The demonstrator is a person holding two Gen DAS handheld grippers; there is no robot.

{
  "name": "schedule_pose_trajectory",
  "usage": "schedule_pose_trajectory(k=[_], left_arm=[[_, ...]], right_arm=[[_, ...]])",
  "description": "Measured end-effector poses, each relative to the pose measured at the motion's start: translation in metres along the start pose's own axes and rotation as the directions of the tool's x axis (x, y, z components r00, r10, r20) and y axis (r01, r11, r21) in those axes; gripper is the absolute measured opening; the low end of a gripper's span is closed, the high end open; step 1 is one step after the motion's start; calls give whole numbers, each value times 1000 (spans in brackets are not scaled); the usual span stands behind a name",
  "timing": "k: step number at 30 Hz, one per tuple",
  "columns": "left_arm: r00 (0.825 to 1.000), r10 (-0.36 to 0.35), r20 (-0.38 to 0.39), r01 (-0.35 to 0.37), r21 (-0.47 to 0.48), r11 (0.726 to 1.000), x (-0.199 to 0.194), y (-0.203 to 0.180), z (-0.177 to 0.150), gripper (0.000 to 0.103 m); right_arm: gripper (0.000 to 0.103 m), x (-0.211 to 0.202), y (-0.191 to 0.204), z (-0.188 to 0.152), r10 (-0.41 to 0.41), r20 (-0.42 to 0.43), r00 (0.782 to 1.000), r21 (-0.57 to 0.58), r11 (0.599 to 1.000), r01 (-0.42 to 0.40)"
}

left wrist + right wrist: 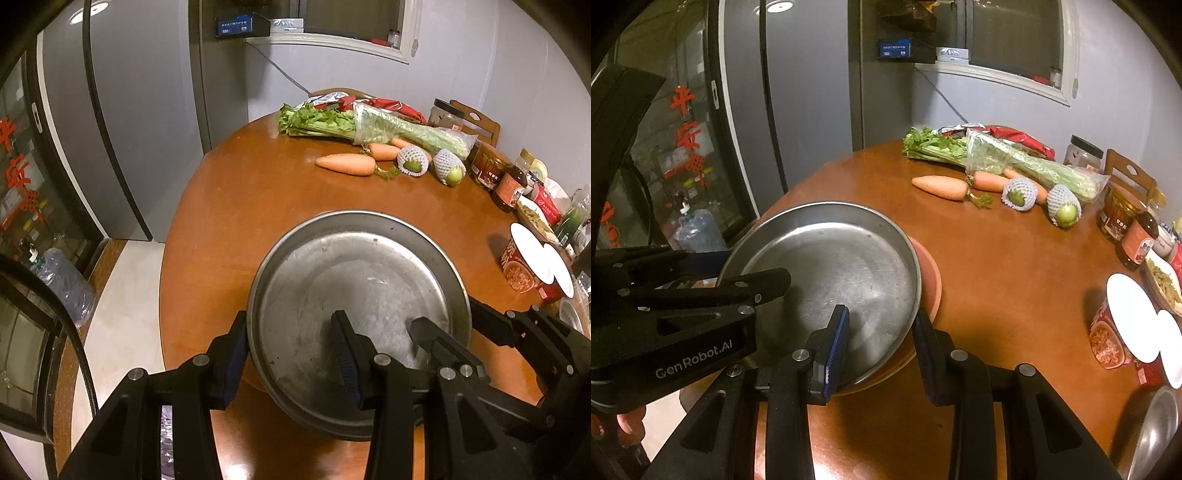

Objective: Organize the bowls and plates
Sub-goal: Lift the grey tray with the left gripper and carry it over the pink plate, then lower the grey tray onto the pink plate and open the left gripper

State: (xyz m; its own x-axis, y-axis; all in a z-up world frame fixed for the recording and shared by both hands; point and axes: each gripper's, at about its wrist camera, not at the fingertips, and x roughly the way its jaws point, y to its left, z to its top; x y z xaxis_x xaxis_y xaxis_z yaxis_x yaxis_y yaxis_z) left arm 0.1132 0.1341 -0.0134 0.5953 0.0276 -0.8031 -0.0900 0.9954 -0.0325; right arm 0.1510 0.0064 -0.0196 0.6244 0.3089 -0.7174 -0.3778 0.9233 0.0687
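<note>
1. Steel plate [354, 280] is held level over the orange plate [929, 280] on the tabletop [236, 206], apparently for stacking
2. Left claw [291, 360] and right claw [881, 349] are each clamped on its opposite rims

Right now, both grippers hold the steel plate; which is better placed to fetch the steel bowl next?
Likely right. The steel bowl sits on the table beside the right gripper; the left gripper holds the steel plate's opposite rim and would cross over.

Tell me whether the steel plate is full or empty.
Empty: the steel plate shows only its bare, scuffed metal bottom, with no food on it in either wrist view.
</note>
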Motion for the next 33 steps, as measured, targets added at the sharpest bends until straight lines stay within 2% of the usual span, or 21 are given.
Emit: schedule_pose_trajectory(k=[6, 21, 33], left_arm=[[1000, -11, -13, 11, -1, 1000, 5, 1, -2, 44], [999, -25, -20, 24, -16, 1000, 10, 6, -5, 44], [999, -35, -12, 35, -44, 998, 4, 16, -5, 44]], right_arm=[[36, 8, 3, -3, -26, -8, 1000, -23, 999, 25], [36, 15, 4, -4, -23, -13, 1000, -24, 999, 23], [38, 13, -1, -4, 7, -16, 1000, 12, 1000, -7]])
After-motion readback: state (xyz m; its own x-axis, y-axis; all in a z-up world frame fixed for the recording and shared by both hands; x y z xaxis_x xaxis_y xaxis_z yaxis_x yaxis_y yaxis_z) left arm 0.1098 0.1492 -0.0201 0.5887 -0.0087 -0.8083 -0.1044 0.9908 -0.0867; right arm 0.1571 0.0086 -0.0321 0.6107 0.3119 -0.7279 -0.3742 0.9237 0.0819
